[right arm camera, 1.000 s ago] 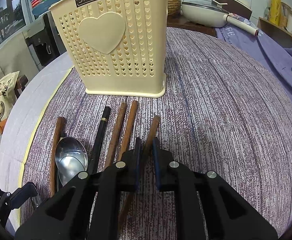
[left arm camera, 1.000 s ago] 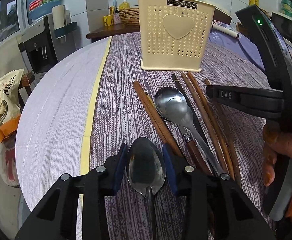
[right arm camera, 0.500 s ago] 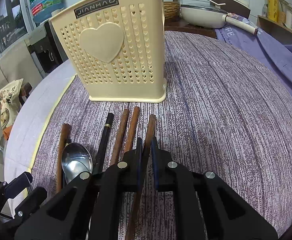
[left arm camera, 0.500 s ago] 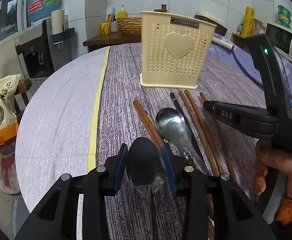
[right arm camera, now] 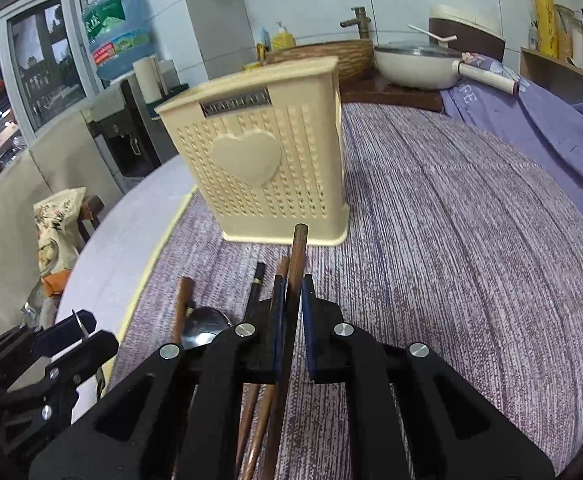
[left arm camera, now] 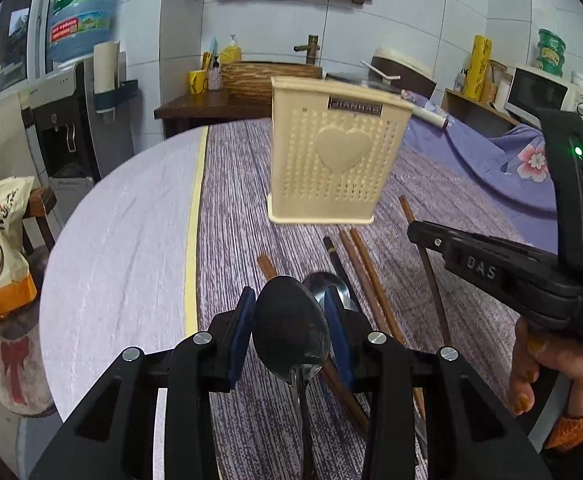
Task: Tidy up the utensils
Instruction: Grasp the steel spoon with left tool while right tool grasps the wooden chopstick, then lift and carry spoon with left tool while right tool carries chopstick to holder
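Left side: the left gripper [left arm camera: 289, 322] is clamped across the bowl of a spoon [left arm camera: 290, 322], pads on both edges, handle trailing back under the tool. A bowl is rounded and smooth; held only at its rim, it could twist or slide out if the tool tips further, and would drop onto the utensils below.

Centre: a second spoon [left arm camera: 325, 286], one black chopstick [right arm camera: 256, 286] and several brown chopsticks [left arm camera: 361, 260] lie loose on the striped cloth [left arm camera: 235, 248], in front of the cream holder [left arm camera: 337, 164]. The holder stands upright and apart from them. It looks light; a long item striking its wall rather than entering its top could push or topple it.

Right side: the right gripper [right arm camera: 290, 308] is clenched on a single brown chopstick [right arm camera: 297, 256], tip raised toward the holder. The grip sits partway along the stick, so the stick may pivot between the pads and miss the opening. Both tools are near each other; a clash is possible if they approach the holder together.
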Tool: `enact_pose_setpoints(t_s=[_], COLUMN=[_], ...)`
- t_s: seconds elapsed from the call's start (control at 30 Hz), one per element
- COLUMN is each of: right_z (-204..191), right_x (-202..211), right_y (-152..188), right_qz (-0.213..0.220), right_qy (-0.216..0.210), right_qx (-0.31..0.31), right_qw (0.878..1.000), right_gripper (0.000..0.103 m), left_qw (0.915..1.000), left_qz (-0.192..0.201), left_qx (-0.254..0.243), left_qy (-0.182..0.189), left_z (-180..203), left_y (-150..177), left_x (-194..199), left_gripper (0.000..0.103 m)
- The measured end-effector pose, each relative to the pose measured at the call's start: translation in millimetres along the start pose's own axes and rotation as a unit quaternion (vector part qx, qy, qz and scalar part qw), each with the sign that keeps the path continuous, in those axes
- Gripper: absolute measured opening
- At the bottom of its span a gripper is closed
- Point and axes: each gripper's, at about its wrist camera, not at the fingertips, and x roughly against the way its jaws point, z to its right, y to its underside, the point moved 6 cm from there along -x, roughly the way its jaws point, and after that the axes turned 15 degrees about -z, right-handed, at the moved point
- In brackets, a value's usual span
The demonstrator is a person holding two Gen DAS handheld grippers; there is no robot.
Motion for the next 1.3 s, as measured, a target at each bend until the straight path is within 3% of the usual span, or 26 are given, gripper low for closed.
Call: enact_pose_setpoints(t_s=[0.3, 0.5, 0.93, 1.3], right_z=[-18, -26, -43, -49], right_x=[65, 93, 128, 141], right_y=[-12, -16, -23, -38], right_qz=[0.063, 0.08, 0.104, 0.115], right_qy=[-0.031, -0.052, -0.067, -0.074], right_qx=[0.028, 0.041, 0.076, 0.089], right_qw=[0.997, 0.995, 0.989, 0.987], right_gripper=[0.008, 0.008, 0.008, 0.008], left_qw=[0.9993, 0.9987, 0.9962, 0.9946], left_qz=[0.033, 0.046, 0.071, 0.09], left_qx=[-0.013, -0.009, -0.012, -0.019], left_qy=[0.012, 0.02, 0.049, 0.048], left_z=[3, -1, -4, -3], left_y=[-23, -32, -58, -81], left_x=[27, 39, 60, 71], left_gripper=[0.035, 0.035, 0.035, 0.035])
